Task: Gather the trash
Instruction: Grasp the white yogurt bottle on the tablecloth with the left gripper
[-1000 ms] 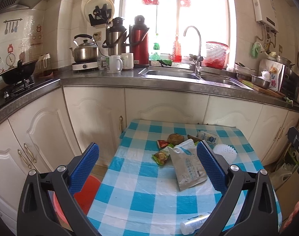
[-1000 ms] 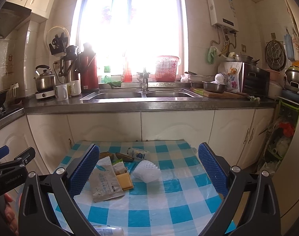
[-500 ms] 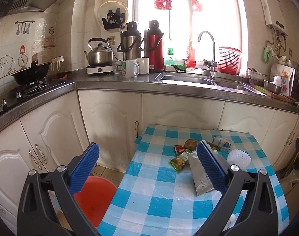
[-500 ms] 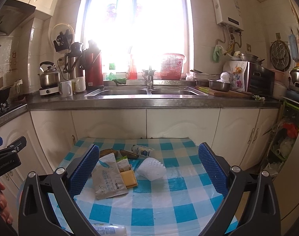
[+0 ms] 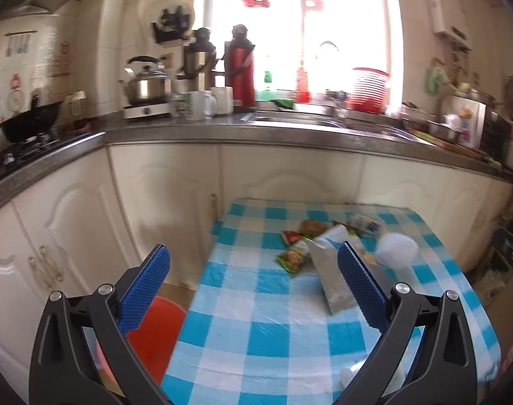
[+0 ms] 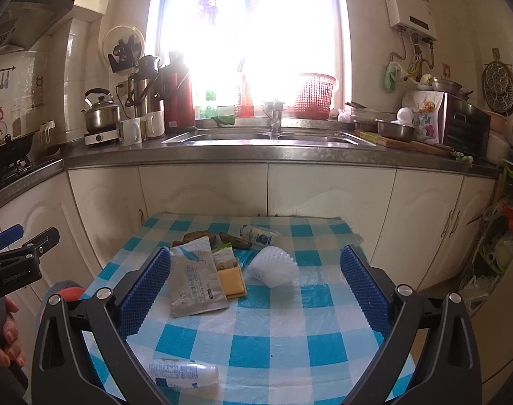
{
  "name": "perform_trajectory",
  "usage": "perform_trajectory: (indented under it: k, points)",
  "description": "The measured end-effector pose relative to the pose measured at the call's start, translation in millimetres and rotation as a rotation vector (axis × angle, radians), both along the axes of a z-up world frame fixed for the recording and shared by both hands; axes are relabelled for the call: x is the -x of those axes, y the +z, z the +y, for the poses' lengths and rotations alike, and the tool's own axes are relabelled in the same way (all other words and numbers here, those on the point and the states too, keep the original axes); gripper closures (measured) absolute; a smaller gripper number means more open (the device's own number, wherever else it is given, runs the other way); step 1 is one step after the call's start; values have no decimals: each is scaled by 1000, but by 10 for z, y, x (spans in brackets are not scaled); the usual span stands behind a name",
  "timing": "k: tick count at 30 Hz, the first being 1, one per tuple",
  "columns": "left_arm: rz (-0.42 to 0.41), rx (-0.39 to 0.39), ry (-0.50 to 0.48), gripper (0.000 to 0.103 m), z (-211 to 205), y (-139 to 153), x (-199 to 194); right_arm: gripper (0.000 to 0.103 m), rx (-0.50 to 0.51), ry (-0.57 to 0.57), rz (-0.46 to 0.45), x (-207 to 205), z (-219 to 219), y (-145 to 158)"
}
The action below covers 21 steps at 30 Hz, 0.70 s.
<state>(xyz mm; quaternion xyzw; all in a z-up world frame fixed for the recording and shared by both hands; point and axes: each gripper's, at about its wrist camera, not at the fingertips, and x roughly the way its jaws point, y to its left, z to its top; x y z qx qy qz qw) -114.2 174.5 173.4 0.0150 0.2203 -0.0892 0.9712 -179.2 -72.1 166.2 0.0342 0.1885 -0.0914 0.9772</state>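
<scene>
Trash lies on a blue-checked table (image 6: 273, 344): a grey foil pouch (image 6: 194, 276), a yellow pack (image 6: 232, 280), a white foam net (image 6: 273, 266), a small white bottle (image 6: 258, 233), brown peels (image 6: 236, 239) and a plastic bottle (image 6: 185, 374) at the near edge. In the left wrist view I see the pouch (image 5: 330, 273), a green wrapper (image 5: 293, 258), a red wrapper (image 5: 291, 236) and the foam net (image 5: 396, 248). My left gripper (image 5: 253, 297) is open above the table's left edge. My right gripper (image 6: 254, 298) is open above the table, empty.
A red bin (image 5: 151, 334) stands on the floor left of the table. White cabinets (image 6: 202, 189) and a counter with a sink (image 6: 256, 136), kettle (image 6: 101, 113) and flasks run behind. A hand (image 6: 6, 337) holds the left gripper's handle at the far left.
The left wrist view has swung left and back, so the table sits further right and more of the red bin shows. The right gripper has drifted slightly closer over the table.
</scene>
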Motion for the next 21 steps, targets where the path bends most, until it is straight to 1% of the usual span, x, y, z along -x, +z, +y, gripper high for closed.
perform_trajectory:
  k: [3,6,10,12,17,19,20,21]
  points:
    - [16,-25,-168,3,-27,-210,125,4,-48,29,52,3,-118,-197]
    - [64,-61,-311,3,-150,-401,223,4,-121,42,109,-24,-274,-402]
    - [111,-153,-534,3,-450,-693,396,4,-264,73,190,-137,-512,-669]
    - [120,-209,-613,3,-611,-819,457,4,-305,92,210,-169,-569,-721]
    - [182,-289,-742,3,-912,-1099,442,5,-466,158,248,-312,-763,-876]
    - [201,-330,-777,5,-1023,-1201,416,5,-489,171,258,-384,-817,-910]
    - [210,-348,-792,7,-1069,-1238,401,5,-498,178,260,-413,-842,-923]
    - [218,-368,-807,12,-1122,-1284,381,6,-514,188,262,-445,-873,-938]
